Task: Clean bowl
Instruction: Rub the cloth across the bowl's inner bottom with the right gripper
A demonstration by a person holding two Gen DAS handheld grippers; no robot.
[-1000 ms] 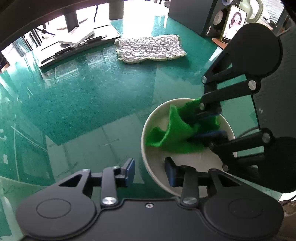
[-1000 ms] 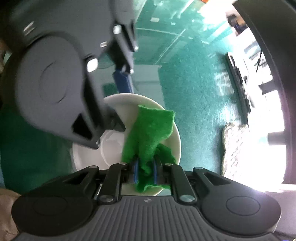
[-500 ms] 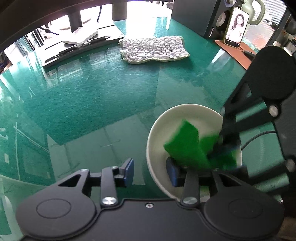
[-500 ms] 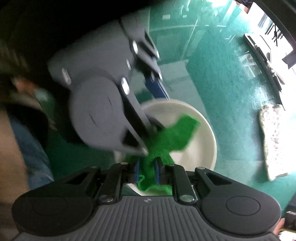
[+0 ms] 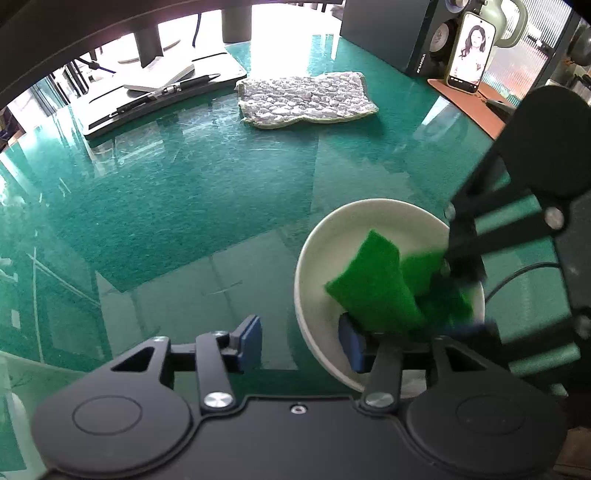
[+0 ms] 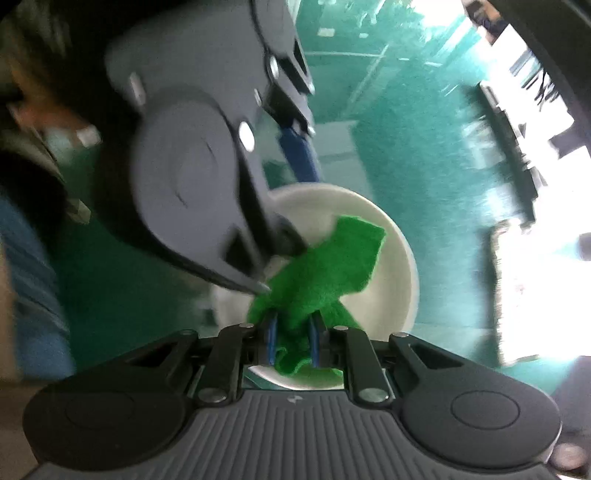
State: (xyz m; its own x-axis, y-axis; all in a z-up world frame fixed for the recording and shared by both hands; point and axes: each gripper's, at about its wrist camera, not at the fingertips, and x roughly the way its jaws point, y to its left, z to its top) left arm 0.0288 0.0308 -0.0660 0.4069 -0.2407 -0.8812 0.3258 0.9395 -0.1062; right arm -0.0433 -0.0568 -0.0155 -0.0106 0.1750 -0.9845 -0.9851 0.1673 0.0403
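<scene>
Writing: only legible print is "SANSUI" running up the edge of the dark speaker box (image 5: 388, 35) at upper right of the left wrist view; lettering small, reading not fully certain.
Phone: upright phone (image 5: 471, 51) at upper right, screen lit with a portrait; no text readable on it.
Bowl: white bowl (image 5: 351, 229) at lower right of the left wrist view, centre of the right wrist view (image 6: 399, 266); stands on the green glass-topped table (image 5: 184, 192); near rim cut off behind the tool bodies in both views.
Cloth: green cloth (image 5: 376, 288) inside the bowl, folded and bunched; in the right wrist view (image 6: 325, 269) trails from the pads up toward the far rim.
Right tool: (image 6: 291, 341) clamped tight on the green cloth, blue pads pressing the fabric from both sides; seen from the left wrist view (image 5: 461, 291) as blurred dark links at right, tips smeared.
Left tool: (image 5: 301, 341) jaws opening, straddling the near bowl rim, one blue pad outside on the left, one inside under the cloth; pad contact with the rim not discernible.
Mat: grey quilted mat (image 5: 306, 98) flat at upper centre.
Tray: dark tray (image 5: 155, 96) at upper left carrying a pen and papers, writing unreadable.
Hard to make out: right wrist view motion-blurred; left edge shows a person's blue sleeve, indistinct; right edge washed out by glare.
</scene>
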